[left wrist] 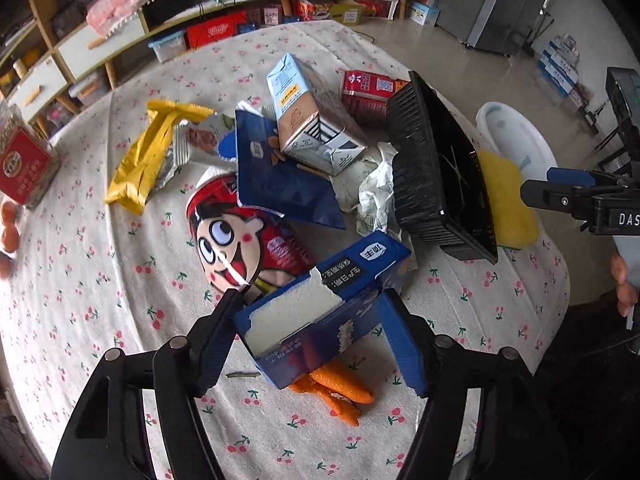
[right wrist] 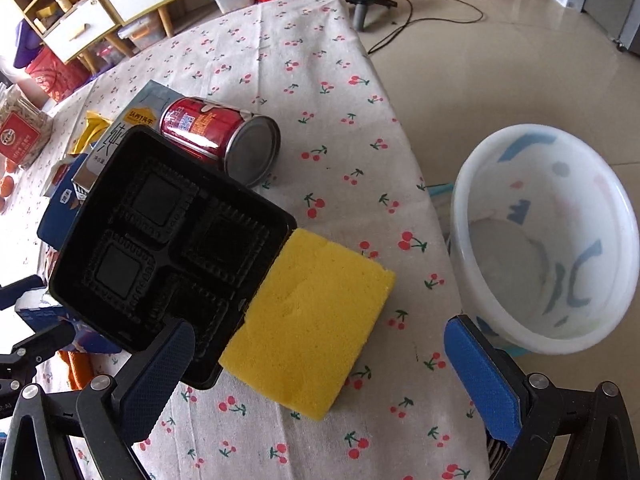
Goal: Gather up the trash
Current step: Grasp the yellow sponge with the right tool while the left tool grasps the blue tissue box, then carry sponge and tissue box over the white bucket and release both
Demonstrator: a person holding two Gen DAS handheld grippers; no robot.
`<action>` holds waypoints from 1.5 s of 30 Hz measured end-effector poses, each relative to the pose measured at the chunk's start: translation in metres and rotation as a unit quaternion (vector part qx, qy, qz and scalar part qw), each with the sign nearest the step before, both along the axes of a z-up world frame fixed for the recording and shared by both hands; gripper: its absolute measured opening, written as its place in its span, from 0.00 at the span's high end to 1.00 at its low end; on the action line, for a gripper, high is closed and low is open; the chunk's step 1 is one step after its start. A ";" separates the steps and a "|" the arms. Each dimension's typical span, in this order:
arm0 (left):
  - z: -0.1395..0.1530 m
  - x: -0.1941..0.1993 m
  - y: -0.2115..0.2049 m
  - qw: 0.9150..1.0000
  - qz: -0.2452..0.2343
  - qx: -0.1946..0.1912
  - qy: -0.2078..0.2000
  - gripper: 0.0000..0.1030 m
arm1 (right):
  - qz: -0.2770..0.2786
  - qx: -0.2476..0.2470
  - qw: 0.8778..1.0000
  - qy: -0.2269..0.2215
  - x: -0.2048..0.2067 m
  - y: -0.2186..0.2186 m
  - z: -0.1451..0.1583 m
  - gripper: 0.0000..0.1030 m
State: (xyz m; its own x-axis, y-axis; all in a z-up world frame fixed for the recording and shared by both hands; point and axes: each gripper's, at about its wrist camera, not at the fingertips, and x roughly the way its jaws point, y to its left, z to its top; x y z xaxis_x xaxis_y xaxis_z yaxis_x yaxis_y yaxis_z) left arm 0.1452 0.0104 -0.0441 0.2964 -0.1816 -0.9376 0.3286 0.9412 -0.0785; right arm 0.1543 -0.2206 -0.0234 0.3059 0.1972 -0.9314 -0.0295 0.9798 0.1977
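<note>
My left gripper (left wrist: 316, 320) is shut on a torn blue carton (left wrist: 320, 308) and holds it just above the cherry-print tablecloth (left wrist: 80, 280). Beyond it lies a trash pile: a red cartoon-face bag (left wrist: 240, 240), a yellow wrapper (left wrist: 148, 156), a blue milk carton (left wrist: 308, 116), a red can (left wrist: 368, 92) and a black plastic tray (left wrist: 436, 172). My right gripper (right wrist: 320, 368) is open over a yellow sponge (right wrist: 312, 320), next to the black tray (right wrist: 168, 236). A white bin (right wrist: 548, 236) stands on the floor beside the table.
Orange peel (left wrist: 336, 392) lies under the held carton. A crumpled white paper (left wrist: 376, 188) sits by the tray. A red-labelled jar (left wrist: 24, 168) stands at the far left. Shelves with boxes (left wrist: 224, 28) line the back wall. The table edge runs close to the bin.
</note>
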 end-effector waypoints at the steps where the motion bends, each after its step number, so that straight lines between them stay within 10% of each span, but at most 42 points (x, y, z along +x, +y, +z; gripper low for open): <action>1: 0.000 0.000 0.002 1.000 0.005 -0.007 0.005 0.33 | -0.005 -0.001 1.000 0.007 0.003 -0.001 -0.005 0.00; 15: 0.022 -0.030 0.006 0.997 0.019 -0.073 -0.019 0.77 | -0.022 0.075 0.995 0.064 0.009 -0.007 -0.036 0.39; 33: 0.088 -0.044 0.008 0.984 0.055 -0.128 -0.112 0.77 | -0.121 0.117 0.986 -0.011 -0.011 -0.119 0.018 0.42; 45: 0.082 -0.001 -0.114 0.984 -0.024 -0.157 -0.086 0.77 | -0.205 0.119 0.971 -0.004 -0.023 -0.212 0.015 0.42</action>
State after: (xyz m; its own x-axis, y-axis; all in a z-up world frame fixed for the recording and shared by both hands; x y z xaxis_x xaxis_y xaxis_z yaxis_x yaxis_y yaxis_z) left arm 0.1441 -0.1040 0.0381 0.4291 -0.4718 -0.7702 0.4060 0.8625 -0.3021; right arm 0.1311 -0.4327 -0.0080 0.4114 0.2675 -0.8713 0.3512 0.8356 0.4224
